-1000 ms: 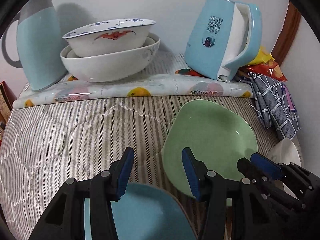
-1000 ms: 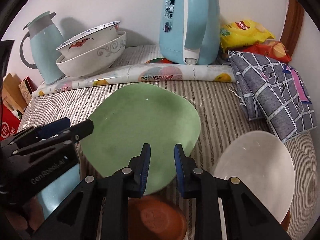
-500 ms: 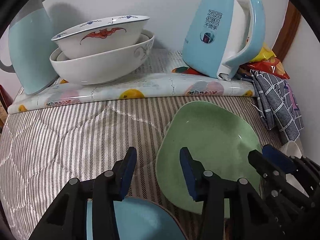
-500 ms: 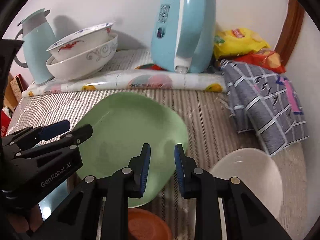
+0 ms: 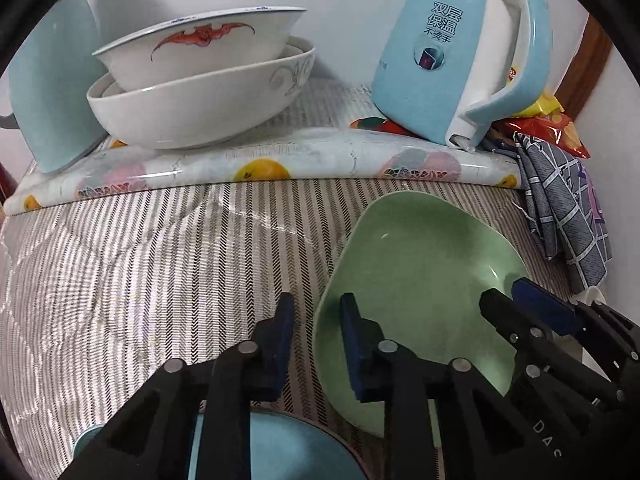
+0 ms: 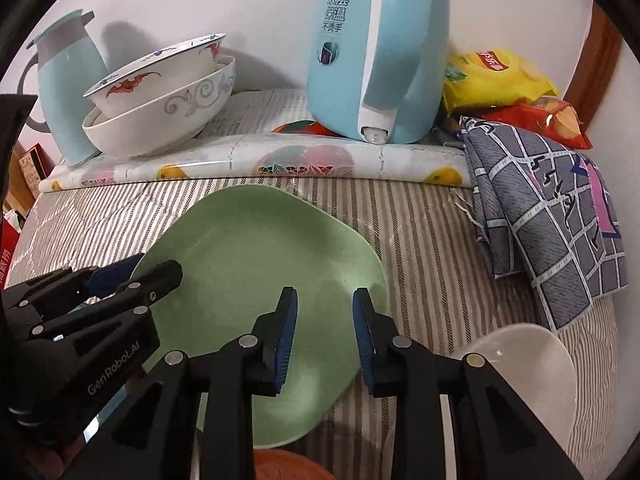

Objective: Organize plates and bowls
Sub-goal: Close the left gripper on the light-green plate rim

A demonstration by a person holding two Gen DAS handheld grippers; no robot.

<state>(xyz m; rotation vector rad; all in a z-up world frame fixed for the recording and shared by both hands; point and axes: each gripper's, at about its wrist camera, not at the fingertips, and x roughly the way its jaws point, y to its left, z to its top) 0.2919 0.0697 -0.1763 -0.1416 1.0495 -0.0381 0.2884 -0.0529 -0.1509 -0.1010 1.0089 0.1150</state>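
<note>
A green plate (image 5: 424, 276) (image 6: 264, 264) lies on the striped cloth. My left gripper (image 5: 316, 336) is open and straddles the plate's left rim. My right gripper (image 6: 324, 332) is open and straddles its right rim; it also shows in the left wrist view (image 5: 520, 300). A blue plate (image 5: 280, 456) lies under my left gripper. A white bowl (image 6: 532, 364) sits at the right, and a brown dish (image 6: 280, 468) shows at the bottom edge. Two stacked bowls (image 5: 200, 88) (image 6: 160, 100) stand at the back left.
A blue kettle (image 5: 460, 52) (image 6: 376, 48) stands on a rolled fruit-print mat (image 5: 280, 164). A blue thermos (image 6: 68, 88) stands at the far left. A checked cloth (image 6: 552, 204) and snack bags (image 6: 500, 76) lie at the right by the wall.
Both grippers have moved forward along the green plate. The right gripper's jaws have opened wider and the left jaws have narrowed a little.
</note>
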